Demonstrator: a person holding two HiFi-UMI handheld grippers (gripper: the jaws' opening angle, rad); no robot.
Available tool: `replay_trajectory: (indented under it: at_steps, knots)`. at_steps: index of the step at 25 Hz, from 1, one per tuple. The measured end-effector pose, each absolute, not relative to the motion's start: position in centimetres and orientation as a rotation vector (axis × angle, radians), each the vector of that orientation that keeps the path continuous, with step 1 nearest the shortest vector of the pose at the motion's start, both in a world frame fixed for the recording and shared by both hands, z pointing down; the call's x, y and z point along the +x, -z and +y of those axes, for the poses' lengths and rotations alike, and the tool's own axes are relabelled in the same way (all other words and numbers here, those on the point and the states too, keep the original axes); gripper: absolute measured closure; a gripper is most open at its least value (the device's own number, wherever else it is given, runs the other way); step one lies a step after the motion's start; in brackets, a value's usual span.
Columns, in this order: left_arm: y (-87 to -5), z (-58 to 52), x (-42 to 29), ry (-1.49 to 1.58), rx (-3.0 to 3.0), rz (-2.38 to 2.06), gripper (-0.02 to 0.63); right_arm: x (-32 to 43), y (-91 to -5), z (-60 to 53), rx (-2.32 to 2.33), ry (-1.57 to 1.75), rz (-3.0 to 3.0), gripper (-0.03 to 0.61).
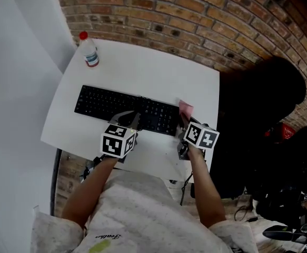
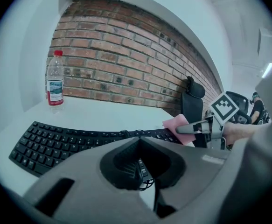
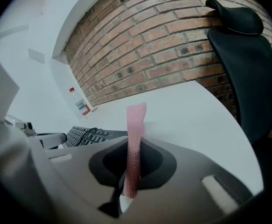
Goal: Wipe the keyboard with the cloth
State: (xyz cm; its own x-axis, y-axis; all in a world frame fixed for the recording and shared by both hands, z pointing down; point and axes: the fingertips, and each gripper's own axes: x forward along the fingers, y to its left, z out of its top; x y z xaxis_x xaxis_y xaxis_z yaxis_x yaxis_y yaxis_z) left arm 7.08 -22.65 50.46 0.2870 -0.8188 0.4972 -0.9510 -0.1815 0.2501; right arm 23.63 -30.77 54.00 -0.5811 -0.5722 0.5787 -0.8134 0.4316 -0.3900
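Nearest you are your own forearms, each carrying a claw out over the near edge of the white table (image 1: 142,67). The right claw (image 1: 185,123) is clamped on the pink cloth (image 1: 186,108), which stands edge-on between the jaws with a flap reaching past the tips. That flap sits at the right end of the black keyboard (image 1: 116,105), at or just above the last keys; whether it touches them is unclear. The left claw (image 1: 132,119) has its jaws brought together on nothing and points at the keyboard's front edge near the middle, where the cable loops.

The cloth looks light, soft and nubby, so it should bend rather than push. You hold it by one edge, and the loose flap will likely fold over as it drags. A deeper bite, leaving only a short flap, would give firmer contact on the keys.

The keyboard is flat, stiff and probably light, so it may slide on the smooth table under a sideways stroke. Its near edge is the sensible place to steady it with the left claw. Wiping appears barely begun, with the whole row leftward yet to cover. The bottle (image 1: 90,50) stands well apart at the far left corner.
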Motion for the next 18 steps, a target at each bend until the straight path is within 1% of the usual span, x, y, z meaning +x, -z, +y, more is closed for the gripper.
replay_trajectory:
  at_steps: [9,18]
  knots:
    - [-50.6,-21.9,6.9,-0.346,2.006,-1.606,0.621,23.5,-53.9,-32.0,1.092,-0.839,-2.328,0.552]
    - [-50.7,-20.8,6.6,-0.318,1.987,-1.63,0.621,23.0,-53.6,-32.2,0.875,-0.604,-2.306,0.552]
